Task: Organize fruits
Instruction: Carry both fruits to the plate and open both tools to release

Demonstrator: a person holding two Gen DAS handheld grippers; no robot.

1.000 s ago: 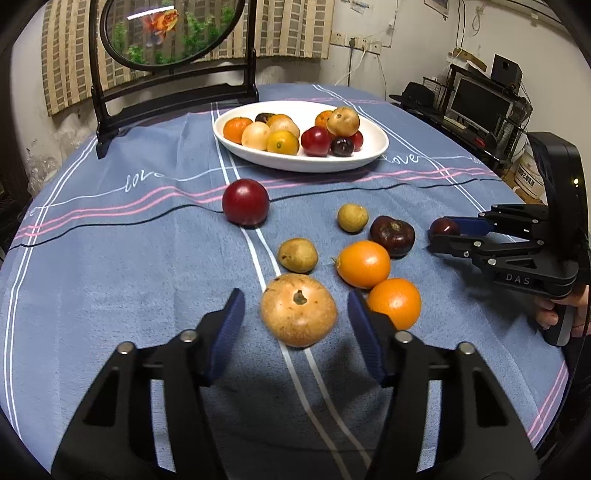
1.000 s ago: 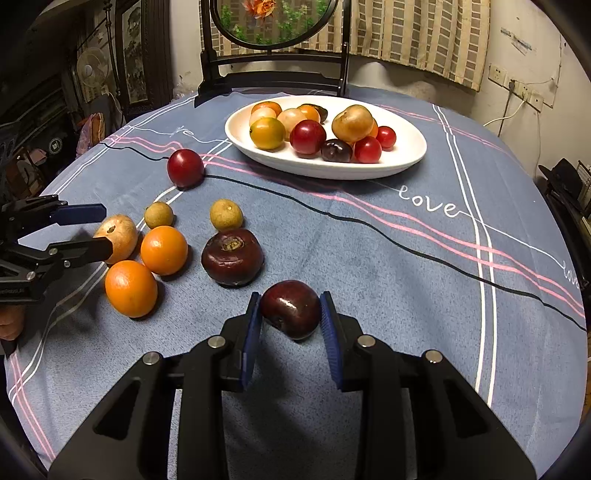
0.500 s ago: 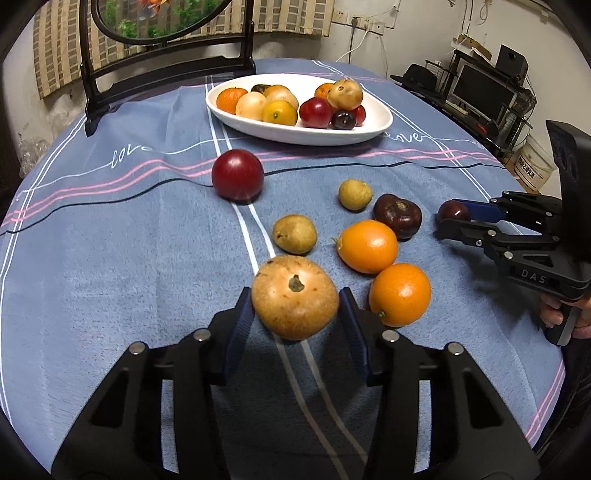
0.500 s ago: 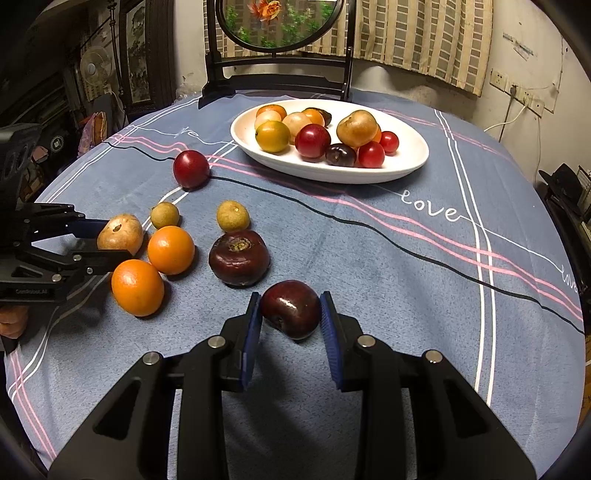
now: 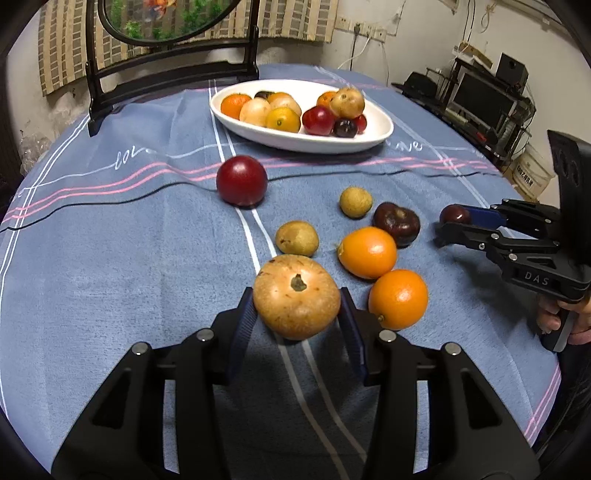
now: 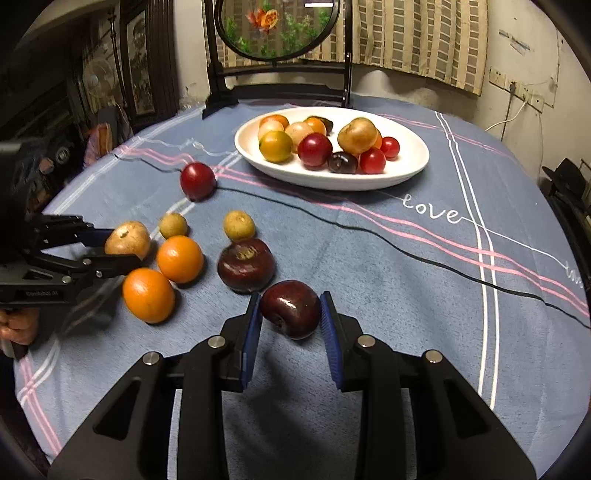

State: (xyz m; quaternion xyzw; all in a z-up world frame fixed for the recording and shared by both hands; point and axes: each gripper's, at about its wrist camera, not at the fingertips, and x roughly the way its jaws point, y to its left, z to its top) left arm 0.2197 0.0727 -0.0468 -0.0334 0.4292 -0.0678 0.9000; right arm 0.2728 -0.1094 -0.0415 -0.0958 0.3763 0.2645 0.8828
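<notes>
Blue-grey cloth (image 6: 388, 280) with pink, white and black stripes and the word "love" covers the round table. A white oval dish (image 6: 406, 168) holding mixed fruit sits toward the far side, in front of a dark-framed round mirror (image 6: 277, 29). Striped curtains hang on the wall behind; shelving with electronics stands at the room's right edge in the left wrist view.

Loose fruit lies between dish and grippers: a red apple (image 5: 242, 180), two small yellow-green fruits, two oranges and a dark maroon fruit (image 5: 397, 223).

The left gripper (image 5: 297, 308) angles downward; its jaws have just been closing and now press on both sides of a tan round fruit (image 5: 295, 295). The right gripper (image 6: 290, 314), also angled downward, clamps a dark red plum (image 6: 291, 308). A hand (image 5: 554, 317) holds its handle.
</notes>
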